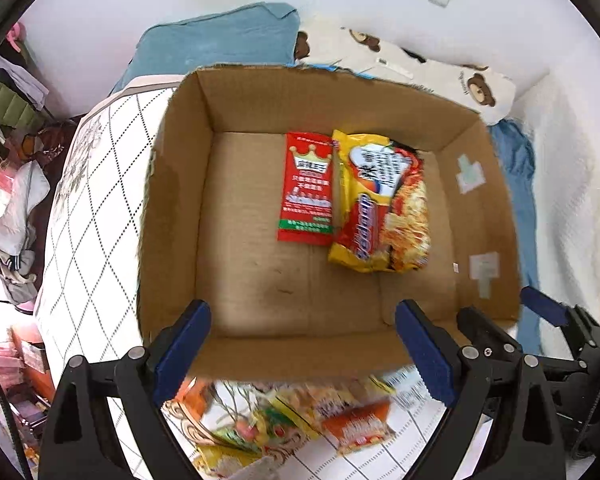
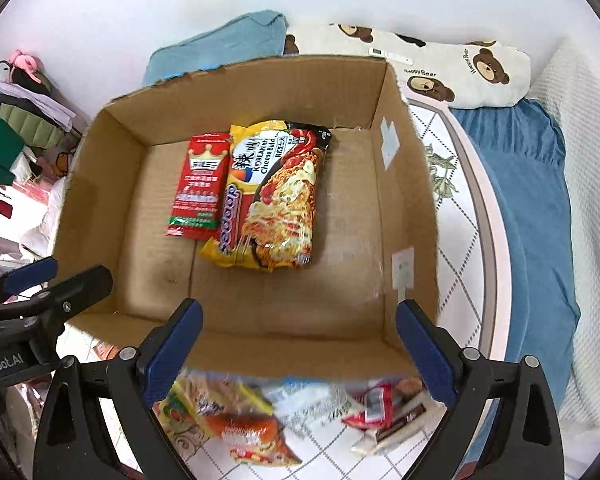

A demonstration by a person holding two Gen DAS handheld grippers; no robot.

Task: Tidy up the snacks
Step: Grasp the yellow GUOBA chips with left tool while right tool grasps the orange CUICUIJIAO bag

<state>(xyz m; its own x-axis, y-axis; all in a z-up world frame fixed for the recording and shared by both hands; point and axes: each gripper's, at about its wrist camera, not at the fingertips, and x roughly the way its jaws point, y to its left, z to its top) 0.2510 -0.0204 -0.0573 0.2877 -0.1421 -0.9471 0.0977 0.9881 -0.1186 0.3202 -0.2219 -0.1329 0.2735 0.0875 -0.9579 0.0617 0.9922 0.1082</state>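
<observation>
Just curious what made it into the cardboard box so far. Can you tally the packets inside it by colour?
Red packet: 1
Yellow noodle packet: 1
Total in the box: 2
More packets lie outside the box, too blurred to count.

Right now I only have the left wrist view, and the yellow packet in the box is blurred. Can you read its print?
Observer: Yes. The right wrist view shows the yellow packet sharply, printed "Korean Cheese", with noodles pictured.
Operator: Any snack outside the box that I miss?
Observer: A red-and-white packet lies on the quilt in front of the near wall of the cardboard box, toward the right.
Operator: And the right gripper?
Observer: The right gripper is open and empty, above that near wall.
</observation>
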